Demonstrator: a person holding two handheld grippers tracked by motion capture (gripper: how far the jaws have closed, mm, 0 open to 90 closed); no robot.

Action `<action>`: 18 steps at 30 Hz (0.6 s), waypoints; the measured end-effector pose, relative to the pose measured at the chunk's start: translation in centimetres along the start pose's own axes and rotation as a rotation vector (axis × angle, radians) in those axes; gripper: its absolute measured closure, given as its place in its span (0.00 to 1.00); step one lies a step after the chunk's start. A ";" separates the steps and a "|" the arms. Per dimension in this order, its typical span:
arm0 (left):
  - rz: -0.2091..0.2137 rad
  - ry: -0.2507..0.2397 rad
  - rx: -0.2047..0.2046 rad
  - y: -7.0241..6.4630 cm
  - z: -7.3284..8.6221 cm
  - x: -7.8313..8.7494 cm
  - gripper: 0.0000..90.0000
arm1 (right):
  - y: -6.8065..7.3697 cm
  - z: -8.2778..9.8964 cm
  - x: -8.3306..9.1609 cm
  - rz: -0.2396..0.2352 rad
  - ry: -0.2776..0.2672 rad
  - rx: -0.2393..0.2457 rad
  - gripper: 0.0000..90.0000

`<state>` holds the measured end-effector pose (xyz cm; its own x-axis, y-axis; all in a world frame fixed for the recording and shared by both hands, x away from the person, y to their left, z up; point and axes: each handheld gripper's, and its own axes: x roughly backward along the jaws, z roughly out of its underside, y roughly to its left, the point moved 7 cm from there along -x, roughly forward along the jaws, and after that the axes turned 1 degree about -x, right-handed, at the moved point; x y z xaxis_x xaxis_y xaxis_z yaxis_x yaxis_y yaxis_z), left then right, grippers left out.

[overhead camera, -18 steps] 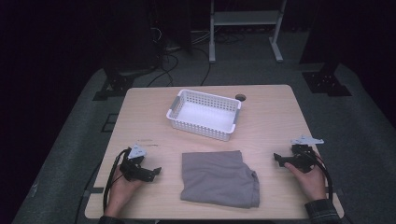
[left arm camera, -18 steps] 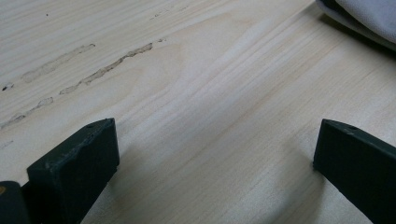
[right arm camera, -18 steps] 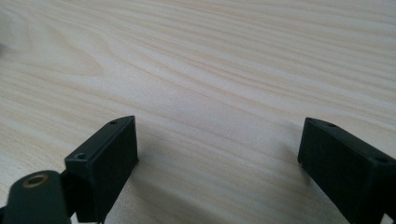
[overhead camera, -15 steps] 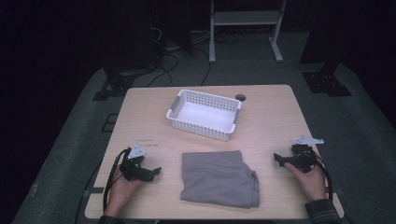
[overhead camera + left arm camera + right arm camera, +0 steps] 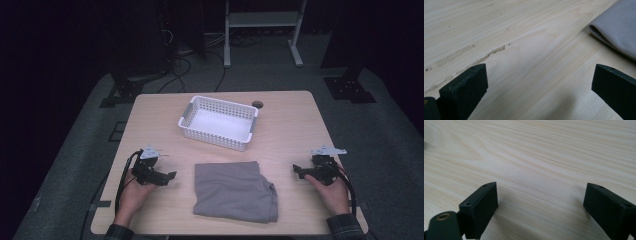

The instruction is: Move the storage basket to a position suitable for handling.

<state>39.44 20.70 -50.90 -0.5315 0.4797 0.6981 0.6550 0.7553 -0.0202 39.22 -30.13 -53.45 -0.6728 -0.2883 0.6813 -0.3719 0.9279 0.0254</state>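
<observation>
Cloth [image 5: 234,190] lies btwn left tongs [image 5: 170,176] & right tongs [image 5: 298,171], both open, untouched.

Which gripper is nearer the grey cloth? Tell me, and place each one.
Left. The left gripper sits close beside the grey cloth, at its left edge; the right gripper rests farther off past its right edge. Both are open, touching nothing.

The cloth [image 5: 235,191] between the two tools is plain grey. The basket [image 5: 218,123] beyond it is white with a lattice of small openings. The counter [image 5: 290,130] is pale wood with fine grain lines. Both tools, left tool [image 5: 172,176] and right tool [image 5: 296,170], are black, each topped by a grey plate. The sleeve cuffs behind them are dark plaid.
</observation>
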 end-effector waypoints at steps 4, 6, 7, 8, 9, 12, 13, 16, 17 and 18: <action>0.004 -0.016 0.005 0.5 -1.6 -0.1 0.02 | 0.0 0.0 0.0 0.000 0.000 0.000 0.12; 0.010 -0.014 0.010 0.6 -1.9 -0.1 0.03 | 0.0 0.0 0.0 0.000 0.000 0.000 0.12; 0.011 -0.010 0.011 0.7 -2.1 -0.2 0.03 | 0.0 0.0 0.0 0.000 0.000 0.000 0.12; 0.010 -0.016 0.014 1.0 -2.8 -0.3 0.04 | 0.0 0.0 0.0 0.000 -0.001 0.000 0.12; 0.010 -0.016 0.014 1.0 -2.8 -0.3 0.05 | 0.0 0.0 0.0 0.000 -0.001 0.000 0.12; 0.012 -0.007 0.015 1.4 -3.6 -0.5 0.06 | 0.0 0.0 0.0 0.000 0.001 -0.002 0.12; 0.014 -0.011 0.018 1.5 -3.9 -0.6 0.07 | 0.0 0.0 0.0 -0.001 0.001 -0.002 0.12; 0.012 -0.016 0.017 1.7 -4.9 -0.6 0.07 | 0.0 0.0 0.0 0.000 0.001 -0.002 0.12; 0.019 -0.017 0.020 1.8 -5.2 -0.6 0.09 | 0.0 0.0 0.0 -0.001 0.001 -0.002 0.12; 0.020 -0.015 0.021 1.9 -5.5 -0.6 0.11 | 0.0 0.0 0.0 0.000 0.001 -0.002 0.12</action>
<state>43.98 19.37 -47.39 -0.5266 0.5012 0.6866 0.6540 0.7548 -0.0494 39.20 -30.12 -53.45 -0.6723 -0.2885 0.6817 -0.3711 0.9282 0.0268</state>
